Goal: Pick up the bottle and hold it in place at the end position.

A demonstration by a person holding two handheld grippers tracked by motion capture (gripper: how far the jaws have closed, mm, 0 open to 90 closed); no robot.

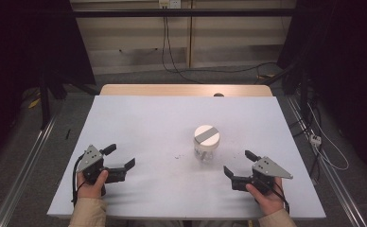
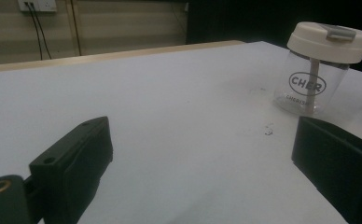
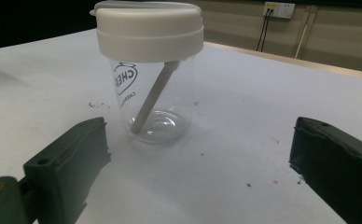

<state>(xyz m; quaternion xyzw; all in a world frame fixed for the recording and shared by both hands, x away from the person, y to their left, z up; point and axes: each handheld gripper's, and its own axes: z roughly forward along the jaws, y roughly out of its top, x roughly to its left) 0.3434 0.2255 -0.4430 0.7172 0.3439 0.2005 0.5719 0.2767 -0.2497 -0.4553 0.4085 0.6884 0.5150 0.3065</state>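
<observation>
A clear plastic jar [image 1: 205, 147] with a cream lid [image 1: 206, 135] and a grey flap on top stands upright right of the table's middle. A pale straw leans inside the jar [image 3: 156, 100]. The jar [image 2: 313, 81] bears dark lettering. My left gripper [image 1: 121, 156] rests at the front left, held by a hand, its jaws wide open and empty. My right gripper [image 1: 239, 163] sits at the front right, just right of and nearer than the jar, jaws open with nothing between them. In the right gripper view the jar stands close ahead, left of centre.
The white table top [image 1: 153, 123] has a few dark specks [image 1: 178, 155] near the jar. A wooden strip [image 1: 186, 90] runs along the far edge. Cables [image 1: 172, 56] and dark frame legs stand on the floor beyond and beside the table.
</observation>
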